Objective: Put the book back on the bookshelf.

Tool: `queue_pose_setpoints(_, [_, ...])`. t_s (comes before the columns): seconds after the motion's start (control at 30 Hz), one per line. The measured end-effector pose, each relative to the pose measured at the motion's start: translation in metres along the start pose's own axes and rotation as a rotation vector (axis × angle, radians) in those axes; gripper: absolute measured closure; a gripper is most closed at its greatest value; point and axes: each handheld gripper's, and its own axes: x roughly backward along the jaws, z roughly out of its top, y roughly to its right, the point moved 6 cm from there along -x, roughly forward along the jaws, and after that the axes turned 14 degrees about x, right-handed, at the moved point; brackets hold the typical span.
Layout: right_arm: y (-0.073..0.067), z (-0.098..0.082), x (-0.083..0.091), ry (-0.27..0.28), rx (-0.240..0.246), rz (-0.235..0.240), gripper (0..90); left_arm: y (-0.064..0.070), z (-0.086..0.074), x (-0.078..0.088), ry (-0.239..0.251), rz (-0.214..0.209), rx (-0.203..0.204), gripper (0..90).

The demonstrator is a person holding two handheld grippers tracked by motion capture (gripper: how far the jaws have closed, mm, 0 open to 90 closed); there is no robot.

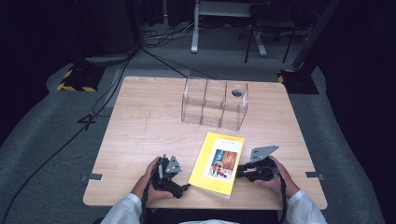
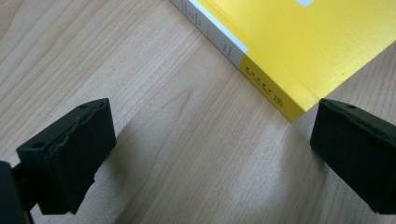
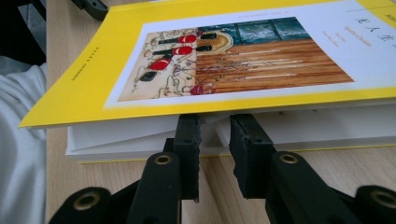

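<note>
Bare table [image 1: 140,126] surrounds yellow book [image 1: 217,162]; right gripper [image 1: 238,171] meets its edge.

Count from my station: one book, one clear organiser, two claws.

On the table [image 1: 140,121] I count one yellow book [image 1: 217,162], one clear organiser [image 1: 215,103] with three compartments, and two claws, left claw [image 1: 186,186] and right claw [image 1: 237,171], one per hand.
</note>
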Motion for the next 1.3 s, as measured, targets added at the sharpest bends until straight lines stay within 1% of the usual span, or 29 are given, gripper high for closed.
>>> queue_pose_setpoints(0.07, [0.0, 0.0, 0.0, -0.001, 0.0, 0.001, 72.8, 0.0, -0.001, 0.001, 0.004, 0.003, 0.002, 1.0])
queue_pose_setpoints(0.17, [-0.001, -0.004, -0.001, -0.054, 0.017, -0.002, 69.9, 0.001, -0.001, 0.001, 0.006, 0.003, 0.005, 2.3])
queue_pose_setpoints(0.2, [-0.001, -0.004, -0.001, -0.054, 0.017, -0.002, 69.9, 0.001, -0.001, 0.001, 0.006, 0.003, 0.005, 2.4])
queue_pose_setpoints(0.23, [-0.001, -0.005, 0.0, -0.064, 0.017, 0.003, 68.1, 0.001, -0.001, 0.001, 0.006, 0.003, 0.004, 2.4])
queue_pose_setpoints(0.27, [-0.003, -0.009, -0.002, -0.096, 0.014, 0.02, 65.0, 0.001, -0.001, 0.001, 0.006, 0.002, 0.005, 2.4])
queue_pose_setpoints(0.3, [-0.003, -0.01, -0.004, -0.113, 0.011, 0.021, 64.5, 0.001, -0.001, 0.001, 0.006, 0.002, 0.005, 2.4])
queue_pose_setpoints(0.33, [-0.004, -0.011, -0.005, -0.123, 0.013, 0.021, 63.8, 0.001, -0.001, 0.001, 0.006, 0.002, 0.006, 2.4])
queue_pose_setpoints(0.37, [-0.004, -0.011, -0.005, -0.122, 0.007, 0.025, 63.1, 0.001, -0.001, 0.001, 0.006, 0.002, 0.006, 2.4])
queue_pose_setpoints(0.43, [-0.004, -0.01, -0.005, -0.141, 0.004, 0.033, 62.9, 0.002, -0.001, 0.001, 0.004, 0.003, 0.005, 2.4])
queue_pose_setpoints(0.47, [-0.005, -0.009, -0.005, -0.152, 0.008, 0.03, 63.0, 0.002, -0.001, 0.0, 0.005, 0.003, 0.004, 2.4])
queue_pose_setpoints(0.6, [-0.005, -0.007, -0.005, -0.207, 0.0, 0.04, 64.2, 0.005, 0.0, -0.001, 0.004, 0.0, 0.005, 2.5])
queue_pose_setpoints(0.63, [-0.005, -0.007, -0.005, -0.207, 0.0, 0.04, 64.2, 0.005, 0.001, -0.001, 0.005, -0.002, 0.001, 2.5])
queue_pose_setpoints(0.67, [-0.005, -0.006, -0.005, -0.224, -0.002, 0.051, 64.5, 0.006, 0.001, -0.001, 0.005, -0.002, 0.0, 2.5])
queue_pose_setpoints(0.73, [-0.006, -0.004, -0.004, -0.273, 0.018, 0.058, 64.8, 0.006, 0.001, -0.002, 0.005, -0.002, 0.0, 2.5])
queue_pose_setpoints(0.83, [-0.007, 0.0, -0.007, -0.329, 0.02, 0.064, 68.3, 0.006, 0.001, -0.002, 0.005, -0.002, 0.0, 2.5])
queue_pose_setpoints(0.87, [-0.007, 0.003, -0.009, -0.364, 0.018, 0.067, 70.6, 0.006, 0.001, -0.002, 0.005, -0.002, 0.0, 2.5])
queue_pose_setpoints(0.9, [-0.007, 0.004, -0.009, -0.381, 0.023, 0.069, 73.0, 0.006, 0.001, -0.002, 0.004, -0.002, 0.001, 2.5])
queue_pose_setpoints(0.93, [-0.007, 0.004, -0.009, -0.381, 0.023, 0.069, 73.0, 0.006, 0.001, -0.002, 0.004, -0.002, 0.001, 2.4])
queue_pose_setpoints(0.97, [-0.007, 0.005, -0.01, -0.411, 0.039, 0.057, 76.4, 0.006, 0.001, -0.002, 0.004, -0.002, 0.001, 2.4])
queue_pose_setpoints(1.0, [-0.007, 0.006, -0.011, -0.429, 0.043, 0.052, 77.2, 0.006, 0.001, -0.002, 0.004, -0.001, 0.001, 2.5])
queue_pose_setpoints(1.03, [-0.007, 0.008, -0.012, -0.454, 0.061, 0.047, 79.8, 0.006, 0.001, -0.002, 0.004, -0.002, 0.001, 2.4])
queue_pose_setpoints(1.07, [-0.007, 0.009, -0.012, -0.474, 0.066, 0.043, 82.6, 0.006, 0.001, -0.002, 0.004, -0.001, 0.001, 2.4])
queue_pose_setpoints(1.17, [-0.007, 0.011, -0.014, -0.51, 0.07, 0.064, 88.8, 0.006, 0.001, -0.002, 0.004, -0.001, 0.001, 2.4])
queue_pose_setpoints(1.2, [-0.007, 0.012, -0.014, -0.522, 0.073, 0.079, 90.0, 0.006, 0.001, -0.002, 0.004, -0.001, 0.002, 2.4])
queue_pose_setpoints(1.27, [-0.008, 0.013, -0.015, -0.538, 0.075, 0.083, 90.0, 0.006, 0.001, -0.002, 0.004, -0.001, 0.001, 2.4])
queue_pose_setpoints(1.3, [-0.008, 0.013, -0.015, -0.538, 0.084, 0.086, 90.0, 0.006, 0.001, -0.002, 0.005, -0.002, 0.002, 2.4])
